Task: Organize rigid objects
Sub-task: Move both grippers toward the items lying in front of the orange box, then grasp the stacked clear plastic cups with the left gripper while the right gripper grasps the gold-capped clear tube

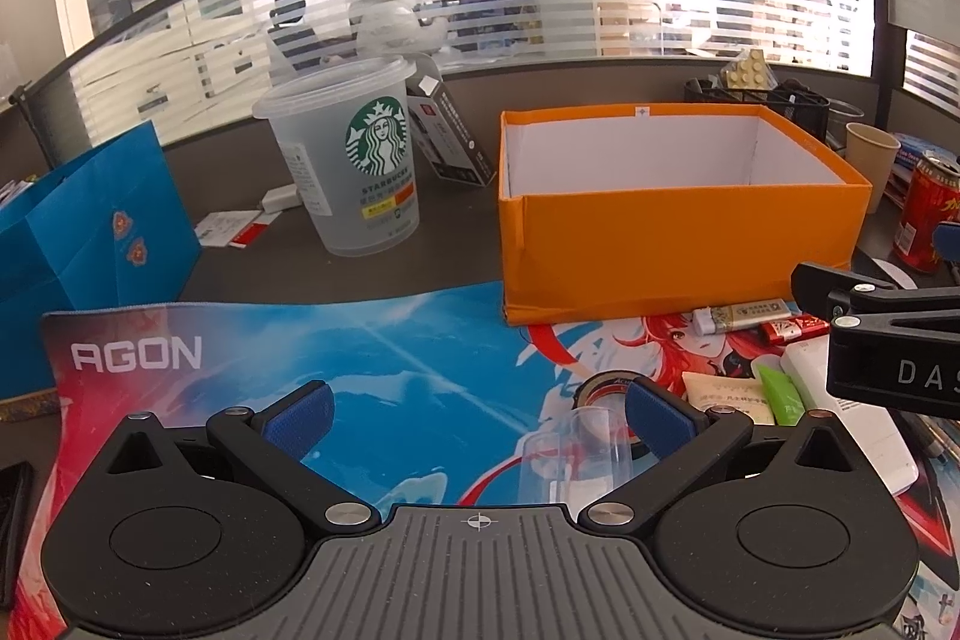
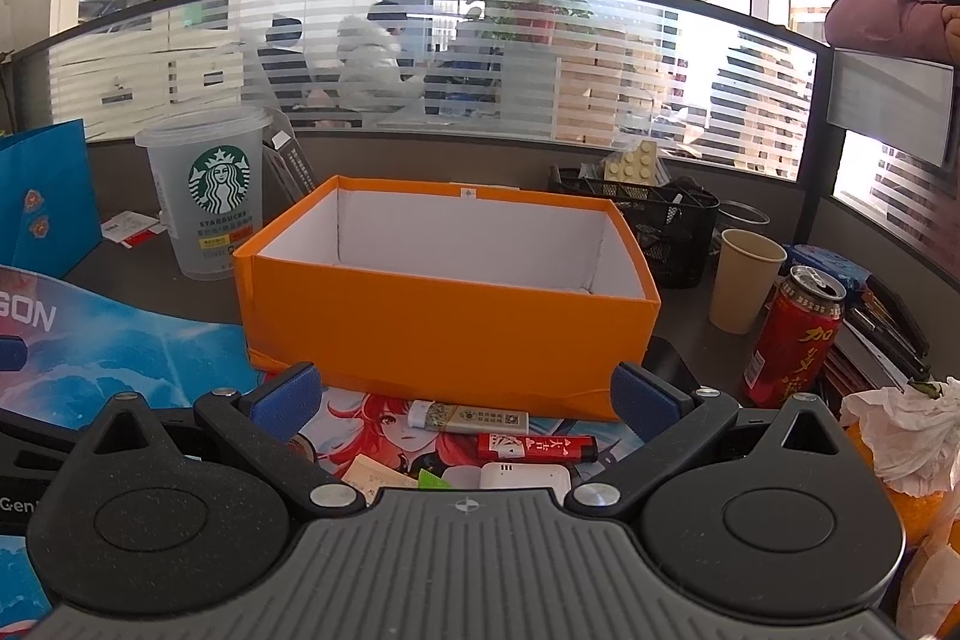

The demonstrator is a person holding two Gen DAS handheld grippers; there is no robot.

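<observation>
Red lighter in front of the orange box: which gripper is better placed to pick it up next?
Right. The right gripper, open, has the red lighter between its fingers; from the left gripper it lies far right.

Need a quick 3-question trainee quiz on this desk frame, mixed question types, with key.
1. True or false: the orange cardboard box already holds items.
2. Which lies nearer the box: A) the white-and-gold lighter or B) the red lighter?
3. Fill in: both the left gripper and the right gripper are ____.

Key: 1 false, only its white inner walls show, no items visible; 2 A; 3 open.
</observation>
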